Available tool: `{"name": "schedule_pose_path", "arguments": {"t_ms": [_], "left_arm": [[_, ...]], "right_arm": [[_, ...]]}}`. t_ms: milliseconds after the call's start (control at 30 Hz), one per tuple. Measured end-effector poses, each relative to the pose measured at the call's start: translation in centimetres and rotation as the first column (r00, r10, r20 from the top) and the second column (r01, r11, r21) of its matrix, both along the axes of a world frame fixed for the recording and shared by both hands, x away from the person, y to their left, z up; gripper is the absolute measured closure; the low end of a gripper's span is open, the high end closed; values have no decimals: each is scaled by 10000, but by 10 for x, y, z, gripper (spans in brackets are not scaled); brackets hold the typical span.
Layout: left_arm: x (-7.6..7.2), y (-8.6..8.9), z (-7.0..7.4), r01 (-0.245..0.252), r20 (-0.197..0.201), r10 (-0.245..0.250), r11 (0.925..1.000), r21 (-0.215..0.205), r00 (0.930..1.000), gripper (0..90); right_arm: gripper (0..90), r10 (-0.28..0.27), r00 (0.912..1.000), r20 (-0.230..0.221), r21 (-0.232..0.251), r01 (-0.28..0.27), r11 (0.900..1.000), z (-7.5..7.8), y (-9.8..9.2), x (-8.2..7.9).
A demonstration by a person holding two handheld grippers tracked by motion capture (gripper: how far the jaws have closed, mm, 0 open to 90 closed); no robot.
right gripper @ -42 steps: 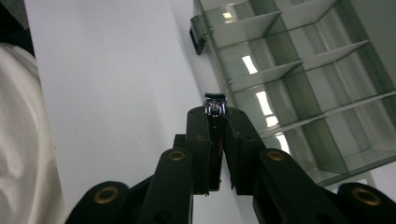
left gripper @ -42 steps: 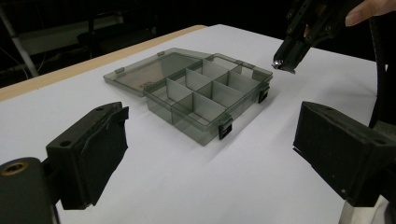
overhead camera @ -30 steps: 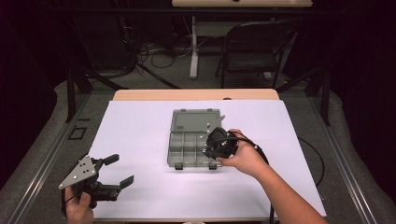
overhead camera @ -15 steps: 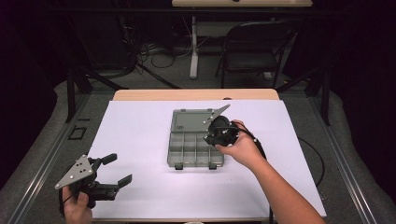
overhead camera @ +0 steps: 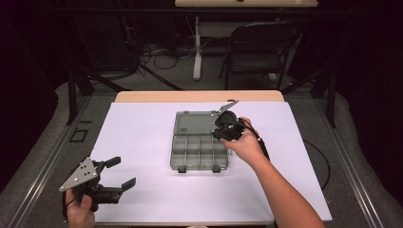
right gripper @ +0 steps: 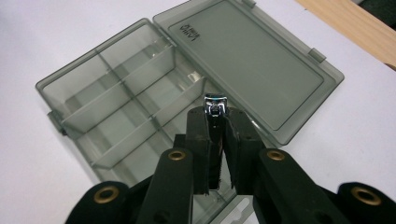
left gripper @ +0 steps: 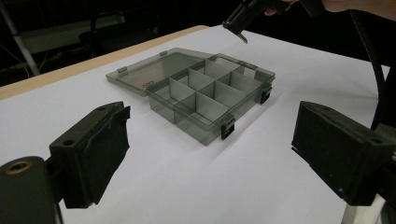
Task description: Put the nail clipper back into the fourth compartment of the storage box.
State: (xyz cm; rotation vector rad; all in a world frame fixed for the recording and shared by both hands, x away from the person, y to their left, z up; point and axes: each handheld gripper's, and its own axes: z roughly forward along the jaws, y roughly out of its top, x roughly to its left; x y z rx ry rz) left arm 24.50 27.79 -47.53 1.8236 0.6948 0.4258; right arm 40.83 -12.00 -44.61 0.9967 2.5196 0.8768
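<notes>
In the right gripper view, the nail clipper (right gripper: 215, 108) shows just its chrome tip; the rest is buried between the pads (right gripper: 201, 149) of the right gripper (right gripper: 217, 154), whose body the bottom edge cuts off. The embossed lettering on the organizer box (right gripper: 196, 88) lid is too small to read. In the left gripper view, the right gripper (left gripper: 240, 21) is cropped by the top edge, and the left gripper (left gripper: 219, 154) probably extends below.

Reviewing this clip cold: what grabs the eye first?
The open grey compartment box at mid-table, lid flat behind it. Over it, the right gripper is shut on a shiny nail clipper. The left gripper waits open at the near left corner.
</notes>
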Motion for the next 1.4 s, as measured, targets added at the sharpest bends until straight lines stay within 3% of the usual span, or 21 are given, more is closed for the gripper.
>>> {"name": "schedule_pose_path", "arguments": {"t_ms": [367,400,433,500,767,833,1200,1233,1267,1333,1400], "left_arm": [[1,0,-1,31,-35,-31,10000,71,10000,113],[1,0,-1,33,-35,-32,10000,65,10000,113],[1,0,-1,26,-38,-26,10000,58,10000,113],[1,0,-1,51,-36,-51,10000,36,10000,114],[1,-1,-1,70,-5,-70,10000,1,10000,117],[1,-1,-1,63,10,-63,10000,-11,10000,117],[1,-2,-1,47,-13,-47,10000,70,10000,118],[1,-2,-1,61,-12,-61,10000,72,10000,118],[1,-2,-1,53,-13,-53,10000,75,10000,118],[1,-1,-1,48,-7,-48,10000,58,10000,118],[1,-1,-1,37,-10,-37,10000,41,10000,119]], "right_arm": [[808,-734,9973,47,278,732,9969,-8,-2,16],[808,-854,9962,-139,215,857,9961,-7,-2,16],[808,-869,9962,-8,416,869,9953,-9,-2,17],[808,-1006,9948,-122,356,1010,9942,-9,-3,18],[808,-1166,9930,-197,410,1174,9922,-13,-7,21],[807,-1215,9925,-143,605,1222,9907,-17,-8,21],[807,-1454,9890,-281,519,1467,9878,-39,-11,21],[807,-1445,9884,-464,271,1458,9889,-39,-12,20],[807,-1463,9890,-220,697,1475,9866,-43,-11,21],[807,-1426,9884,-528,280,1442,9892,-43,-11,19],[807,-1400,9891,-457,366,1417,9892,-46,-10,19]]}}
